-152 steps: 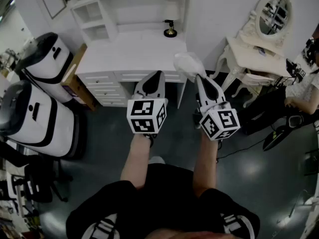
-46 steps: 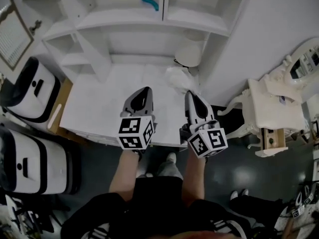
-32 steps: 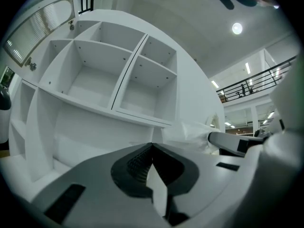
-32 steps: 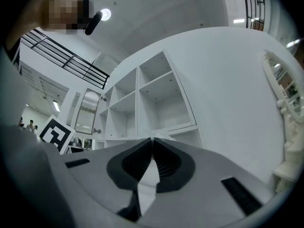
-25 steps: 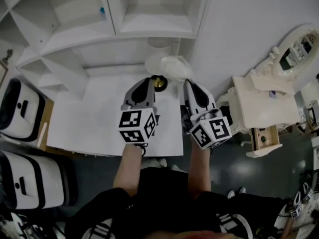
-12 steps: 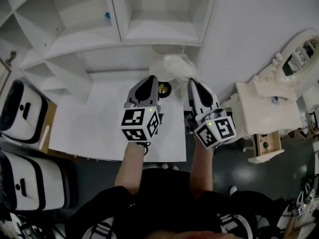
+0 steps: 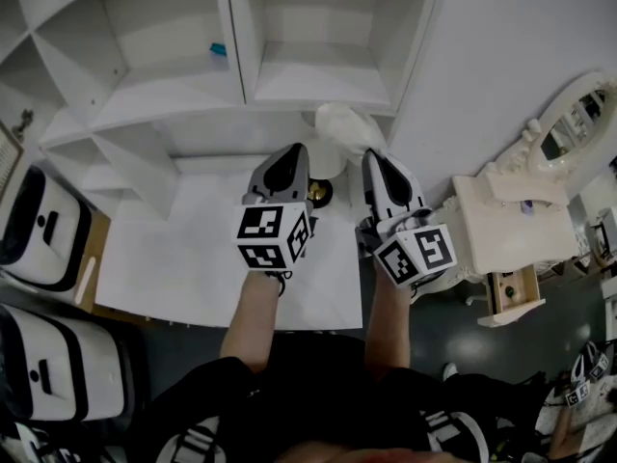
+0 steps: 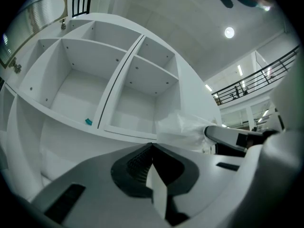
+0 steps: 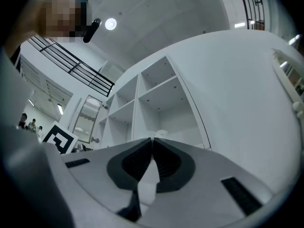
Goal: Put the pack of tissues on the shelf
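The pack of tissues (image 7: 339,123), in crinkled white plastic, hangs in the air just in front of the white shelf unit (image 7: 318,80). It is near the front edge of the lower right compartment. My right gripper (image 7: 369,154) is shut on the pack's near end. In the right gripper view a bit of white pack (image 9: 161,134) shows past the closed tips (image 9: 152,139). My left gripper (image 7: 297,149) is beside it on the left, shut and empty. The left gripper view shows its jaws (image 8: 152,145) meeting, with the pack (image 8: 183,127) to the right.
A white desk (image 7: 193,258) lies below the shelves, with a lamp's dark and brass base (image 7: 317,193) under the grippers. A small teal object (image 7: 218,49) sits in the left compartment. A white vanity table (image 7: 501,230) stands at the right and black-and-white machines (image 7: 39,230) at the left.
Both grippers and the pack have moved up and closer to the shelf unit. The pack now reaches the lower shelf board's front. Both grips are unchanged.
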A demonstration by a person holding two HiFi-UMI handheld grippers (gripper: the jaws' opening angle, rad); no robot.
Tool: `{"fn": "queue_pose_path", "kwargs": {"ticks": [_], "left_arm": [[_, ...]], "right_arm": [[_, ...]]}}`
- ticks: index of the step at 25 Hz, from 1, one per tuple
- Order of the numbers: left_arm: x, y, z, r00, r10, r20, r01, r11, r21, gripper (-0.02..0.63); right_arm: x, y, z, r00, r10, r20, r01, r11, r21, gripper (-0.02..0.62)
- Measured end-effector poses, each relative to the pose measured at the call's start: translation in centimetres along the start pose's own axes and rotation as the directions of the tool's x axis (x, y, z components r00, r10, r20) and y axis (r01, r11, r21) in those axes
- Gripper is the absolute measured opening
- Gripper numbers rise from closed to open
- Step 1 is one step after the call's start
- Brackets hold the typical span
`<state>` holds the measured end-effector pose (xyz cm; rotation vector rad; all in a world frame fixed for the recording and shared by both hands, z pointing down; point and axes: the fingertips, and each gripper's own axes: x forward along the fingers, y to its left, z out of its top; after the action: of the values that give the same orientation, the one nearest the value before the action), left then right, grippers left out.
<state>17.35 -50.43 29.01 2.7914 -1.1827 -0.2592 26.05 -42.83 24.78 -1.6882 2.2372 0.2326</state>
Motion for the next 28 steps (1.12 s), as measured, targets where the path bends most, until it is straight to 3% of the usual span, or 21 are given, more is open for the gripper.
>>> {"fn": "queue_pose_path", "kwargs": {"ticks": [13, 21, 28], "left_arm": [[2.6, 2.2, 1.5, 1.000, 0.009, 0.017, -0.009, 1.000, 0.007, 0.011], [3.4, 3.4, 2.0, 0.999, 0.029, 0.036, -0.029, 1.000, -0.010, 0.011], [3.7, 5.0, 1.6, 0.998, 0.062, 0.029, -0.061, 0.998, -0.027, 0.011]], "right_arm": [[5.5, -2.2, 2.2, 1.000, 0.008, 0.028, -0.006, 0.998, -0.060, 0.021], [9.4, -3.3, 0.2, 0.998, 0.009, -0.066, -0.015, 0.996, -0.090, 0.021], [12.6, -3.9, -1.9, 0.982, -0.045, -0.182, 0.018, 0.989, -0.148, 0.021]]}}
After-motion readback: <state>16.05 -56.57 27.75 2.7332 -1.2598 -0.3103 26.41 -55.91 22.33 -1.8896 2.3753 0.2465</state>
